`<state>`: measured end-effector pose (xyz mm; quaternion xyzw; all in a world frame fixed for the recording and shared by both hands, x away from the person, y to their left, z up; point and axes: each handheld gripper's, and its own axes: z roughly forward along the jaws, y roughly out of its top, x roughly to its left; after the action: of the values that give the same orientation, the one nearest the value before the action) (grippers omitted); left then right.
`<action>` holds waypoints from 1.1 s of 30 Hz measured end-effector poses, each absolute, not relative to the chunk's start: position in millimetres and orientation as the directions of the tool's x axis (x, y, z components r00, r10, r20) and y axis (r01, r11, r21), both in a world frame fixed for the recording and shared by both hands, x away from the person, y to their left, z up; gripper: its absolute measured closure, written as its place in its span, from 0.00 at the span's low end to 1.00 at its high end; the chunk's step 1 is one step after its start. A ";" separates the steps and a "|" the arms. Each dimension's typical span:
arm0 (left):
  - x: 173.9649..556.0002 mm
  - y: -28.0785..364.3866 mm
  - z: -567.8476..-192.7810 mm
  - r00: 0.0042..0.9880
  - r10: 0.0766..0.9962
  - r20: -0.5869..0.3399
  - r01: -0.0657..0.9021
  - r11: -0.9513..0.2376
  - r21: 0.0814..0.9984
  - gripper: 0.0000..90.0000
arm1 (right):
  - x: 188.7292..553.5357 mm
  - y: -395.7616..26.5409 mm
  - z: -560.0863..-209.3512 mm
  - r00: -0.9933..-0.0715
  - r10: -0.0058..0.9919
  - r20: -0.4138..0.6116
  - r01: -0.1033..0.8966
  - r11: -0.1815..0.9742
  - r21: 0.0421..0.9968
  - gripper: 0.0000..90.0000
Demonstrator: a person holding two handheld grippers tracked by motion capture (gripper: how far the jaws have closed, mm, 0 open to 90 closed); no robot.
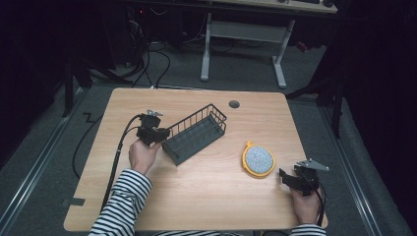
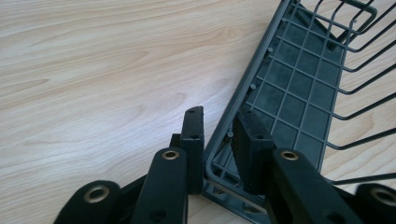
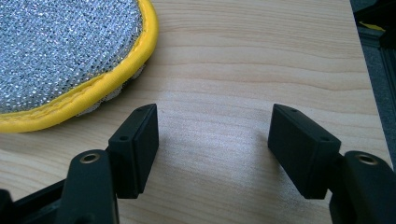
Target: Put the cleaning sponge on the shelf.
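With the left gripper clamped only on the near end wall of the wire basket, toward the table's left edge, the basket could twist free, while the right gripper rests open and empty near the right edge.

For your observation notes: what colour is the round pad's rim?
Yellow rim, clearest in the right gripper view.

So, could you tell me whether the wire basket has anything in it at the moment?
Empty. The wire basket shows only its bare grid floor, and the round scrubber lies outside it on the table.
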<state>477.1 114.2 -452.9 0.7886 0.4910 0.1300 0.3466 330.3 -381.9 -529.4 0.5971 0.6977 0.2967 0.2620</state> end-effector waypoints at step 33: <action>472.8 75.8 -454.3 0.526 0.836 -0.159 0.667 -0.290 0.686 0.76 | 330.2 -381.8 -529.3 -0.149 0.989 -0.013 0.680 0.112 0.725 0.37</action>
<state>472.8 75.8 -454.3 0.7947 0.4727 0.1159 0.3626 330.2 -381.8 -529.3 0.5975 0.6982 0.2950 0.2617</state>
